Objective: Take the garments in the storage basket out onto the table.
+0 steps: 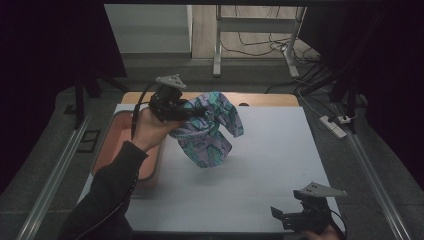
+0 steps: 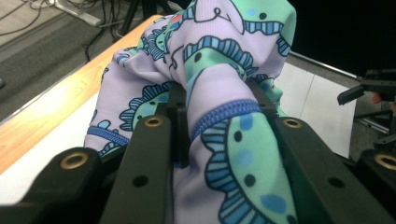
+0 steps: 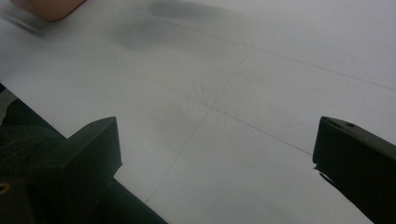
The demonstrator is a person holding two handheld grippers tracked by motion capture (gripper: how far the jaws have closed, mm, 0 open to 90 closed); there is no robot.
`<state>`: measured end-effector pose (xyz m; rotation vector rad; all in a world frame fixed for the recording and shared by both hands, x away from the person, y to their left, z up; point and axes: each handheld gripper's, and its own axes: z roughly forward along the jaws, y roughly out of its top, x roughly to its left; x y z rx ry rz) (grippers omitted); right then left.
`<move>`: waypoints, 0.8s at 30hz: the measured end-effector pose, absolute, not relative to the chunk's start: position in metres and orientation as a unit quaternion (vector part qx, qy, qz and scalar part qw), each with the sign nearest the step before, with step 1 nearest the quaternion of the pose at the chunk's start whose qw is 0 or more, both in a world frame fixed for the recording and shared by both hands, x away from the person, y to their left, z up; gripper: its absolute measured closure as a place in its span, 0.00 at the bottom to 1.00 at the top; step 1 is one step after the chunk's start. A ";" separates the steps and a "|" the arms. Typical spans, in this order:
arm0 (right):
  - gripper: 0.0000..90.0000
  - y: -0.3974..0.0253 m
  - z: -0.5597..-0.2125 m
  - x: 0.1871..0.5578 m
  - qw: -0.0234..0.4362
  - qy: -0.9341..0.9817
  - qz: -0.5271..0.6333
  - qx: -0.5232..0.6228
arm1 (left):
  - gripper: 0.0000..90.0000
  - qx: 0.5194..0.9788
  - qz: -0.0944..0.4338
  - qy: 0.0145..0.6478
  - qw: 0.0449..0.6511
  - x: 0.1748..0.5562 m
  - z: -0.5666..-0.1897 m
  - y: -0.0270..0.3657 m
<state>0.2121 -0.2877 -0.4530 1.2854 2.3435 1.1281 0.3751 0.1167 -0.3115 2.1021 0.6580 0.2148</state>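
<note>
A lilac garment [image 1: 210, 131] with a teal and blue pattern hangs bunched above the white mat [image 1: 272, 160], left of the table's middle. My left gripper [image 1: 184, 112] is shut on its upper left part, held up by a hand in a dark sleeve. In the left gripper view the cloth [image 2: 210, 60] fills the space between the black jaws, and the left gripper [image 2: 217, 95] pinches a fold with a blue stitched hem. My right gripper [image 1: 280, 217] rests low at the mat's front right corner. Its jaws stand wide apart over bare mat, with nothing between them in the right gripper [image 3: 217, 140] view.
A salmon-pink bin [image 1: 112, 145] stands along the mat's left edge, under my left forearm; its corner [image 3: 46, 7] shows in the right gripper view. The wooden table edge [image 1: 265, 99] runs along the back. Cables and a power strip [image 1: 334, 125] lie on the floor beyond.
</note>
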 end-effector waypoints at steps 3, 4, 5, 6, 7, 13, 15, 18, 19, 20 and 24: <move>0.01 -0.288 -0.453 0.212 0.120 0.802 0.386 0.440 | 0.77 0.857 0.085 0.265 0.433 0.380 -0.327 0.104; 0.01 -0.288 -0.453 0.212 0.120 0.802 0.386 0.440 | 0.77 0.857 0.085 0.265 0.433 0.380 -0.327 0.104; 0.01 -0.288 -0.453 0.212 0.120 0.802 0.386 0.441 | 0.77 0.861 0.086 0.266 0.425 0.383 -0.336 0.098; 0.01 -0.288 -0.453 0.212 0.120 0.801 0.386 0.441 | 0.77 0.861 0.086 0.266 0.425 0.383 -0.336 0.098; 0.01 -0.288 -0.453 0.212 0.120 0.801 0.386 0.441 | 0.77 0.862 0.086 0.268 0.422 0.384 -0.340 0.095; 0.01 -0.288 -0.453 0.212 0.120 0.801 0.386 0.441 | 0.77 0.863 0.066 0.281 0.416 0.397 -0.373 0.082; 0.01 -0.288 -0.453 0.212 0.121 0.801 0.386 0.441 | 0.77 0.868 0.064 0.281 0.404 0.400 -0.382 0.079; 0.01 -0.288 -0.453 0.212 0.120 0.801 0.386 0.441 | 0.77 0.868 0.058 0.286 0.401 0.402 -0.392 0.077; 0.01 -0.288 -0.453 0.212 0.120 0.801 0.386 0.441 | 0.77 0.871 0.054 0.288 0.395 0.404 -0.400 0.075; 0.01 -0.288 -0.453 0.212 0.120 0.801 0.386 0.441 | 0.77 0.870 0.051 0.292 0.394 0.405 -0.405 0.074; 0.01 -0.288 -0.453 0.212 0.120 0.801 0.386 0.441 | 0.76 0.875 0.045 0.299 0.379 0.409 -0.421 0.071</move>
